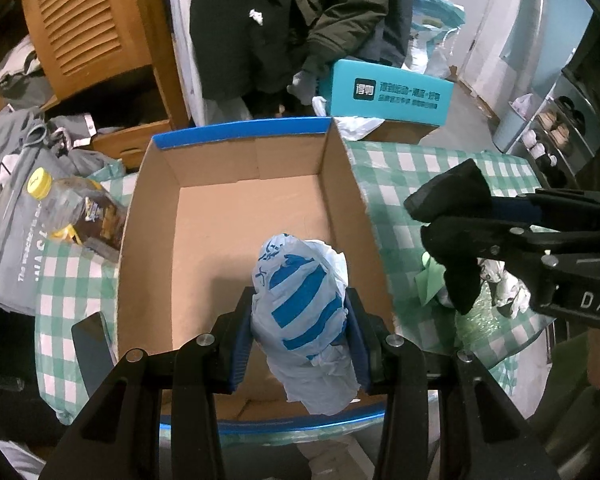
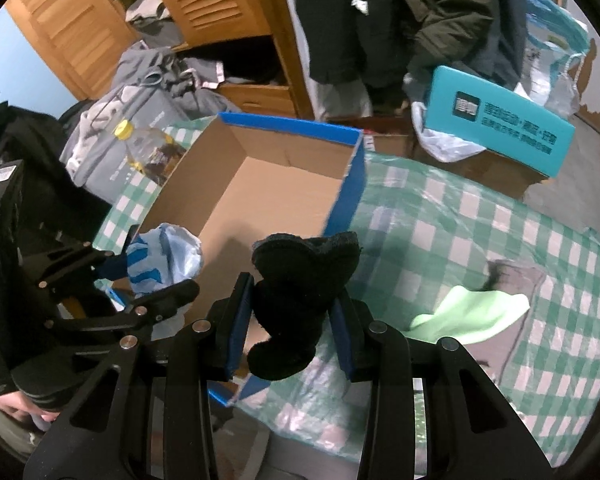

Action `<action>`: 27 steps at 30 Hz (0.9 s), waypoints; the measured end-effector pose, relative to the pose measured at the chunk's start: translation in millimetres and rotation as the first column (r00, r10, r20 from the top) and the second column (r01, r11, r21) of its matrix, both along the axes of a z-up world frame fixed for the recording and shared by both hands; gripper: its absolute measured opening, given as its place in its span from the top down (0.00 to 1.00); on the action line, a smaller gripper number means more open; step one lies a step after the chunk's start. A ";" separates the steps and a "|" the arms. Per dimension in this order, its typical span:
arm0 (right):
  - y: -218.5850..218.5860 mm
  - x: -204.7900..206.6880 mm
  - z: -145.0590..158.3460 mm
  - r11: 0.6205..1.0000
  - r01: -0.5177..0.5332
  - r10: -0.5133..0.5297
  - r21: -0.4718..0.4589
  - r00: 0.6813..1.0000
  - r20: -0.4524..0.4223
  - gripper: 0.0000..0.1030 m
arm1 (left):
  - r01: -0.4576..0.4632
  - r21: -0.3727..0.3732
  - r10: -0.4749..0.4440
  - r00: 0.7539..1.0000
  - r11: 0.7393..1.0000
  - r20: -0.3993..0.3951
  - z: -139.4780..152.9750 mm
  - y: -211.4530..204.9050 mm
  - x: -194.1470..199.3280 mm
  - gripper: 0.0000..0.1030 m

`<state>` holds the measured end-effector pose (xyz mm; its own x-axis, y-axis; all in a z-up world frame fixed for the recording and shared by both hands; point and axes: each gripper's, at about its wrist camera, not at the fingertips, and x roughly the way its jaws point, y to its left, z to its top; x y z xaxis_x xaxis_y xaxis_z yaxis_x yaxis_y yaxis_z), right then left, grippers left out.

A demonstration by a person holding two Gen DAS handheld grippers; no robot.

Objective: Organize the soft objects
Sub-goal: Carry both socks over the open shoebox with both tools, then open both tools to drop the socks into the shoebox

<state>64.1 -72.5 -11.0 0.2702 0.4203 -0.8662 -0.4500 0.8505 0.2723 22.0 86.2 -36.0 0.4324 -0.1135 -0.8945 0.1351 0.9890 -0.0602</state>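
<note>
**Two soft items gripped, none boxed yet**

Left tool (image 1: 300,332) clenched on a bundled blue-and-white plastic bag (image 1: 300,312), held just inside the near wall of the open cardboard box (image 1: 148,248), above the bare floor. Right tool (image 2: 290,320) clenched on a black fabric piece (image 2: 300,280), hanging over the box's near right corner, half above the checked cloth of the surface (image 2: 460,220). Judged from that: picking done for both, placing not; box interior bare, so the task barely past its start.

Left on the surface, toward the right edge: a pale green cloth (image 2: 472,312) on a grey piece, and a crumpled white-and-dark item (image 1: 504,292) just beyond the right tool. At least these probably still to collect.

Room for moving: plenty inside the box, most of the floor free toward the far blue-trimmed wall. Walls tall, though, so a low sideways entry likely to catch the right rim. Tools close together at the near end; simultaneous release there risky for crowding. Left of the box, a yellow-capped bottle (image 1: 72,212) lying against its wall, grey clothing behind. Beyond the far edge, a teal box (image 1: 388,92) and hanging dark coats.
</note>
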 end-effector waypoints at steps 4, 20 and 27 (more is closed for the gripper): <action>13.6 1.0 -6.5 1.000 -0.020 0.019 -0.010 1.000 -0.012 0.65 | -0.014 0.001 0.014 1.000 1.000 -0.012 -5.7 9.2 -0.9 0.59; 42.8 5.0 -33.2 0.998 -0.062 0.060 -0.023 0.996 -0.067 0.65 | -0.064 0.002 0.064 0.994 0.998 -0.085 -31.0 28.6 1.9 0.58; 46.5 6.9 -38.5 0.998 -0.069 0.067 -0.012 0.994 -0.090 0.65 | -0.072 0.010 0.072 0.994 0.997 -0.082 -29.8 28.7 2.3 0.58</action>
